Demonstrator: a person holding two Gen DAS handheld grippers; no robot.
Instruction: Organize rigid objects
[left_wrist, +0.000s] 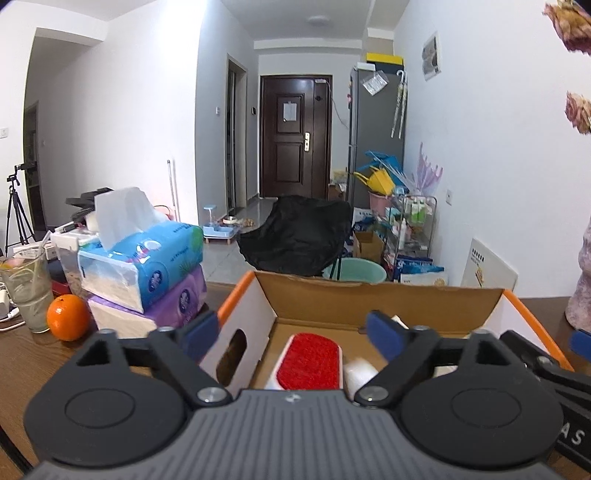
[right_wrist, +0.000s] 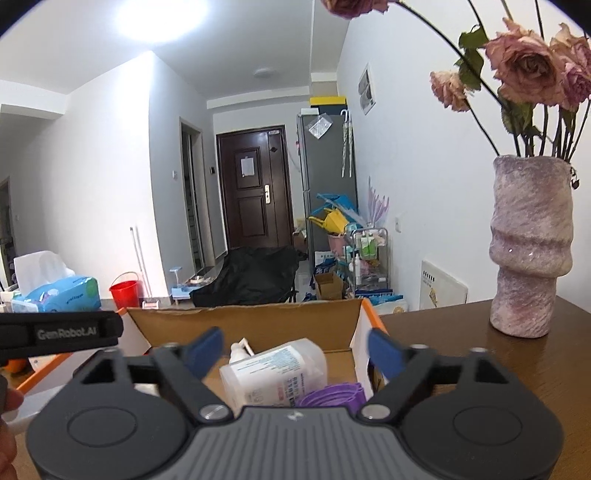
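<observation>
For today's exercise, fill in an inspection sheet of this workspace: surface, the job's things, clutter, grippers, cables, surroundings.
Surface: brown wooden table.
Job's things: open cardboard box holding a red-topped brush, a white pump bottle lying on its side and a purple item.
Clutter: stacked tissue packs, an orange, a drinking glass, a vase of dried roses.
Grippers: left hand-held gripper and right hand-held gripper both open, empty, above the box.
Cables: white cable at the table's left edge.
Surroundings: dark door, black chair, grey fridge.
</observation>
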